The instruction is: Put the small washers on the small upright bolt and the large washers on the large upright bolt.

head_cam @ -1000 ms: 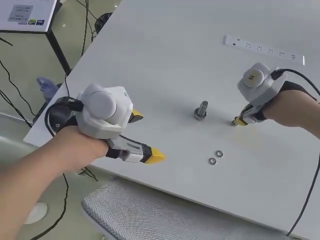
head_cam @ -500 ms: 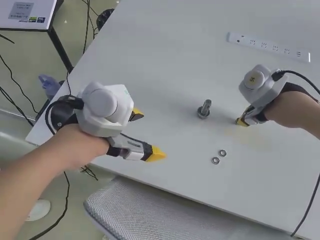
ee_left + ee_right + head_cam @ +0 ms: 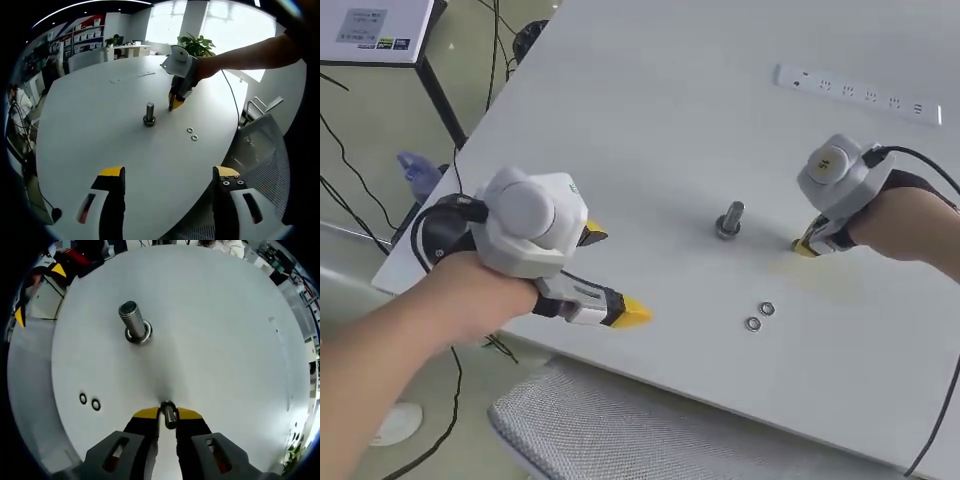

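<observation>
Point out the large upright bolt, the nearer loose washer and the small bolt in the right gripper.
large bolt (image 3: 729,214): head view, its threaded shaft.
nearer washer (image 3: 748,324): head view, its left rim.
small bolt (image 3: 169,415): right gripper view, its end between the jaws.

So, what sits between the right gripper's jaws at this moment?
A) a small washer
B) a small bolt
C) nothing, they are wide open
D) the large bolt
B: the right gripper view shows the right gripper closed on a small bolt, while the large bolt stands apart and the two washers lie loose on the table.
</observation>
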Demonstrator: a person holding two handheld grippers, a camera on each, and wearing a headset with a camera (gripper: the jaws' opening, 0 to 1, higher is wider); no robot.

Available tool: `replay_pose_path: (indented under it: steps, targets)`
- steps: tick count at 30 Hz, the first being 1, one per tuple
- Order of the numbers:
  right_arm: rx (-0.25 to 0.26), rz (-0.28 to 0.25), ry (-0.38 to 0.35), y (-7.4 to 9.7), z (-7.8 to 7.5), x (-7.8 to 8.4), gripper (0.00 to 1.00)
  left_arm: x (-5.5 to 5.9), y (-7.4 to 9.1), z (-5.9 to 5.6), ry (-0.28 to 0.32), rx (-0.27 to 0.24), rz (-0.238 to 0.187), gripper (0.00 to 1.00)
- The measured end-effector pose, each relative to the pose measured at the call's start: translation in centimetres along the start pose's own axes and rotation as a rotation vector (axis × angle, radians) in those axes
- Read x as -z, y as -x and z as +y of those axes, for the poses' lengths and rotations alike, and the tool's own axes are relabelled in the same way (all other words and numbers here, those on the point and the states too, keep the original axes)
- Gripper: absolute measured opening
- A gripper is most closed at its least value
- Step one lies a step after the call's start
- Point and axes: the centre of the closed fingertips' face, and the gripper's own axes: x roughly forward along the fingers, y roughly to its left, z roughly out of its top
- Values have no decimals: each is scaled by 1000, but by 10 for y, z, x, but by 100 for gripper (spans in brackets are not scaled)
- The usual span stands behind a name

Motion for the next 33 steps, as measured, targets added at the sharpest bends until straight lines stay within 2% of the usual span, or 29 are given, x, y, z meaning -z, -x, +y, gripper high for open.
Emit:
replay_pose_path:
  steps: [8, 14, 18, 21, 29, 33]
  targets:
    - [1, 2, 1, 0, 1, 0, 12, 1, 0, 0, -1, -3, 2, 70]
    - [-11, -5, -25, 1, 1, 0, 13, 3, 1, -1, 2, -3, 3, 70]
    - [-12, -44, -36, 2, 0, -6, 23, 3, 0, -2, 5, 0, 2, 70]
    - [-19, -20, -28, 1, 1, -3, 22, 2, 0, -4, 6, 4, -2, 70]
    - [-9, -26, -13, 4, -1, -4, 22, 3, 2, -4, 2, -4, 0, 70]
    - [-6, -35, -6, 11, -1, -7, 22, 3, 4, -5, 2, -7, -5, 70]
